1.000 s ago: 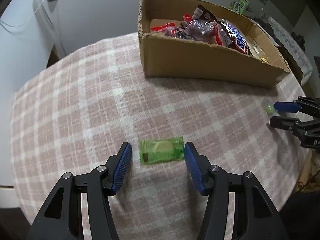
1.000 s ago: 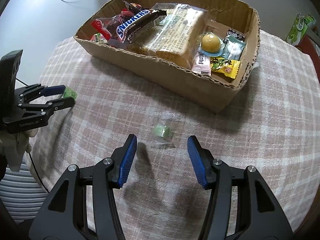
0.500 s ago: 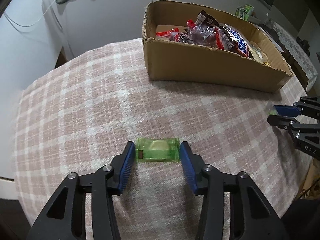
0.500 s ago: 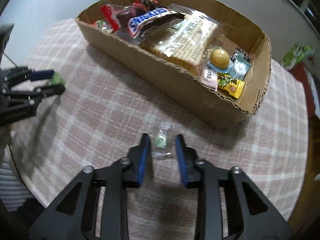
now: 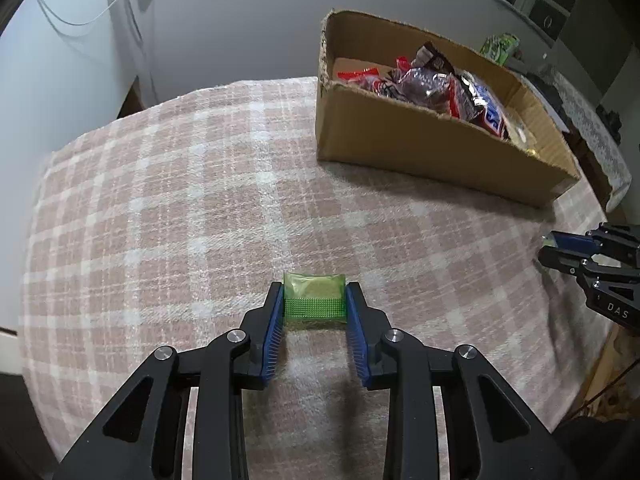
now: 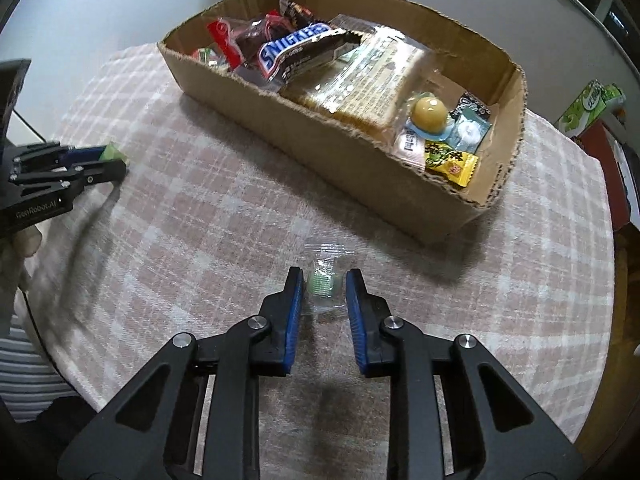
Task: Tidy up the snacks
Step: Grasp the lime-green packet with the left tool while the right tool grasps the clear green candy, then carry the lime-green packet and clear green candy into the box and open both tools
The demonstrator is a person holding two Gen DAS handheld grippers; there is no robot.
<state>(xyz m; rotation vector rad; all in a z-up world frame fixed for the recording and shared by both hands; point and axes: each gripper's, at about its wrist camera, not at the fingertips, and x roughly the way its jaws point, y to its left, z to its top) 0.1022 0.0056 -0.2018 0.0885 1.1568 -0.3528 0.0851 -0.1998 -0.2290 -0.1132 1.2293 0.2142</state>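
**Two tools, two sweets, box waiting**

Left wrist view: my left tool (image 5: 314,300) has its blue pads against both ends of a green wrapped snack (image 5: 314,298). The jaws are closing on it at this moment, and the wrapper looks squeezed narrow between them. The packet sits at the very tips, over the pink checked cloth of the surface (image 5: 160,200); I cannot tell whether it has cleared the cloth.

Right wrist view: my right tool (image 6: 322,284) is clamped on a small clear-wrapped green candy (image 6: 323,280), pads pressing the wrapper sides. Loose cellophane sticks out past the tips. The candy lies just in front of the near wall of the cardboard box (image 6: 320,132).

Inside the box are a Snickers bar (image 6: 300,50), a big clear-bagged biscuit pack (image 6: 372,76), a round yellow sweet (image 6: 430,110) and a yellow sachet (image 6: 450,162) in the right end.

Step in hand, as I judge it: pick-up of both loose pieces, grip made, carry not begun.

Next move calls for lifting straight off the cloth, then travelling over the box wall before letting go. The right has a short trip; the left is well apart from the box and must cross the surface. Risk: slippery wrappers held only at the tips may slide out.
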